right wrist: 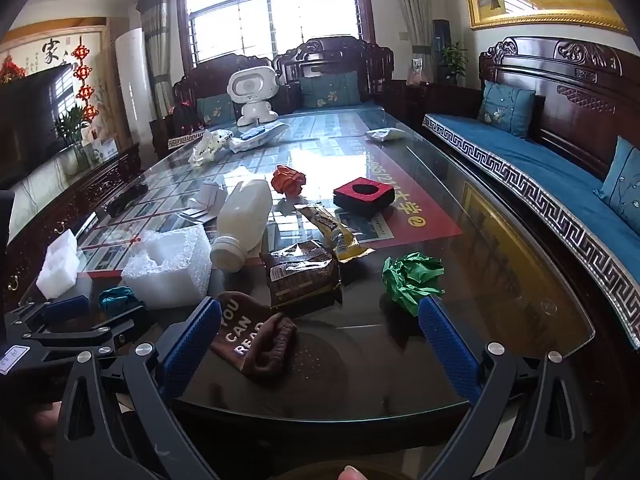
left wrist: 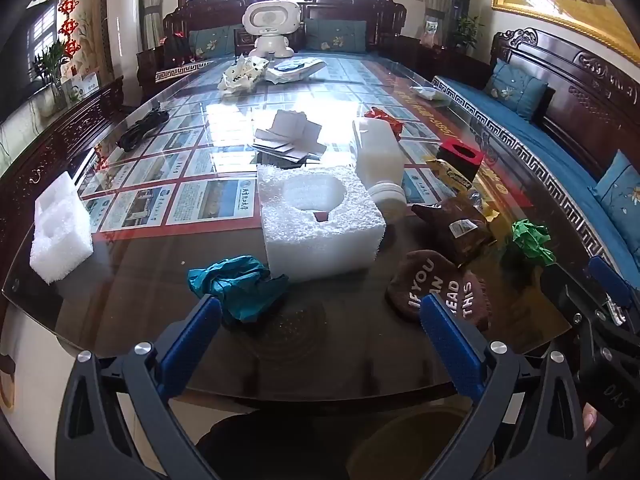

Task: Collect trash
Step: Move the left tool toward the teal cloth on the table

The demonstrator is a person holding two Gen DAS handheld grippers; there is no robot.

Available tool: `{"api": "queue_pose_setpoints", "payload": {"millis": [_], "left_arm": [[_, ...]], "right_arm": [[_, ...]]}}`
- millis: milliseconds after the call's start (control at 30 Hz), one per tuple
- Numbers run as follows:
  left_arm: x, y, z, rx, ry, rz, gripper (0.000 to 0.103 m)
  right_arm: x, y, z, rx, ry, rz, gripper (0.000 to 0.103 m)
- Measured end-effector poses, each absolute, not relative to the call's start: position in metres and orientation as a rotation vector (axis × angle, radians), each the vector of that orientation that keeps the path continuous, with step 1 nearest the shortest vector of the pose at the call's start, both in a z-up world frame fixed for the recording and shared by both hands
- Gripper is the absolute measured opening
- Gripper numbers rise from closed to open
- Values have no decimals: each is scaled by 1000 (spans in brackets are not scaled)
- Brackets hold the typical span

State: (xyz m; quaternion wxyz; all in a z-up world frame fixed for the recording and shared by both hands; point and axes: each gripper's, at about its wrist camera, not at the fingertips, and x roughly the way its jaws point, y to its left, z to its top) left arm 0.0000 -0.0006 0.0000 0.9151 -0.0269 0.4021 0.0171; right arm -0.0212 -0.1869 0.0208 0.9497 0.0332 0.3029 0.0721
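Jaws on both tools are spread wide with nothing between them, hovering over the near edge of the glass tabletop (left wrist: 132,280). The left gripper (left wrist: 320,320) sits just short of a crumpled teal paper wad (left wrist: 240,286), with the big white foam block (left wrist: 320,220) right behind it; the right gripper (right wrist: 320,320) has a brown sock (right wrist: 256,340) between its tips, a crumpled green paper ball (right wrist: 412,280) by the right finger and a brown snack wrapper (right wrist: 304,276) a bit further out. Trash is scattered all over: a tipped white plastic bottle (right wrist: 242,220), a yellow wrapper (right wrist: 336,228), a red paper wad (right wrist: 288,178), a smaller foam piece (left wrist: 60,232) off to the left. No bin clearly shows in either view, so where it all goes can't be told. Looks like the very start, nothing picked up yet. Best bet is probably the closest soft stuff first: come down over the teal wad, close on its bulk rather than a loose flap, and keep the tips off the glass. Readable text: the sock says "IF YOU CAN READ THIS"; the wrapper print is too blurry to make out.
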Motion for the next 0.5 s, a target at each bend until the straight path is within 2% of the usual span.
{"api": "queue_pose_setpoints", "payload": {"millis": [500], "left_arm": [[-4,-4,3,-59,809,18,99]], "right_arm": [[-22,-187,21,91,618,165,95]]}}
